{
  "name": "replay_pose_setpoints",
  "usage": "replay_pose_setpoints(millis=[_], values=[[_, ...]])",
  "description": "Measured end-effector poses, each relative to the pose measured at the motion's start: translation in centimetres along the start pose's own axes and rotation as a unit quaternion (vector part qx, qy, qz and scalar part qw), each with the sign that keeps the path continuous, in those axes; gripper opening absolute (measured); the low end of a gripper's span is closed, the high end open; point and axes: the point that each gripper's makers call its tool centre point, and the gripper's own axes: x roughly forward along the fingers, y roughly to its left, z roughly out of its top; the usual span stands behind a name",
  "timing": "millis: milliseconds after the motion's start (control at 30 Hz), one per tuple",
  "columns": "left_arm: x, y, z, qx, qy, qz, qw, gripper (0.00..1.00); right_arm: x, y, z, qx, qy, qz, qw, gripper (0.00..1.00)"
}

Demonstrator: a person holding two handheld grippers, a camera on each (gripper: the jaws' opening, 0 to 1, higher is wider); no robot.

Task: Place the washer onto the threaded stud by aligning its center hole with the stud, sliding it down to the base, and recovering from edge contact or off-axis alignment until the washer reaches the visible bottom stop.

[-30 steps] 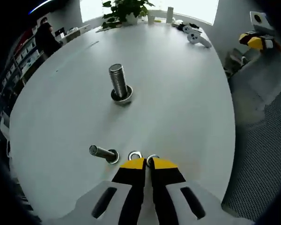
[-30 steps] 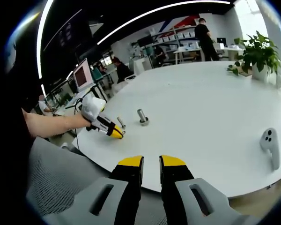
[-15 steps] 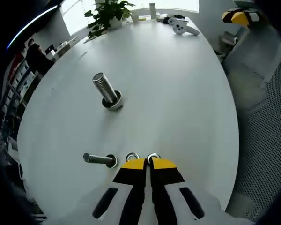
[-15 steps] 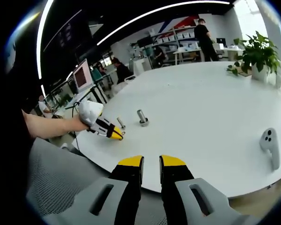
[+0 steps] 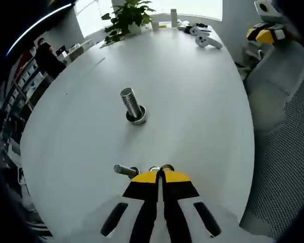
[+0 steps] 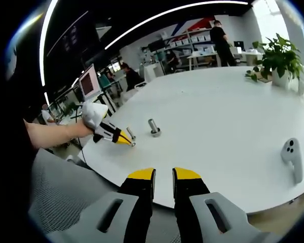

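Reaching down with my left gripper (image 5: 160,174), I am bringing its yellow tips to the white table (image 5: 202,101), right at two small washers (image 5: 161,167) lying flat near the table's front edge. The jaws are pressed together with almost no gap showing; the washers are peeking out just past the tips, and I cannot tell whether either one is actually pinched between them.

Just to the left of the washers, a small threaded stud (image 5: 125,170) is standing on its own base, close enough to be almost touching them. Farther up the table from the washers, well apart, a larger threaded stud (image 5: 132,105) is standing upright with a ring-shaped base around its foot. I judge the washers are sitting beside the small stud so that the lift onto it is short, and none is on that stud's shaft yet.

From my right gripper view, the left gripper (image 6: 122,139) is slanting down to the table beside the small stud (image 6: 131,133), with the larger stud (image 6: 154,126) just beyond it. My right gripper (image 6: 163,177) is hanging back off the table's edge, nearest the washers' side, its jaws parted with a clear gap and holding nothing, I think to stay out of the way.

Far across the table from the washers, a potted plant (image 5: 125,12) and a white controller (image 6: 291,154) are resting.
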Motion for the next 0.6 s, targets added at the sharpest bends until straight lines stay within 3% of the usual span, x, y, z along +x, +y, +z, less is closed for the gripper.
replay_pose_setpoints(millis=[600], values=[[-3.0,3.3,1.4,-0.112,-0.026,0.020,0.9932,0.00,0.0,0.1,0.0,-0.001,0.000,0.002,1.0000,0.16]])
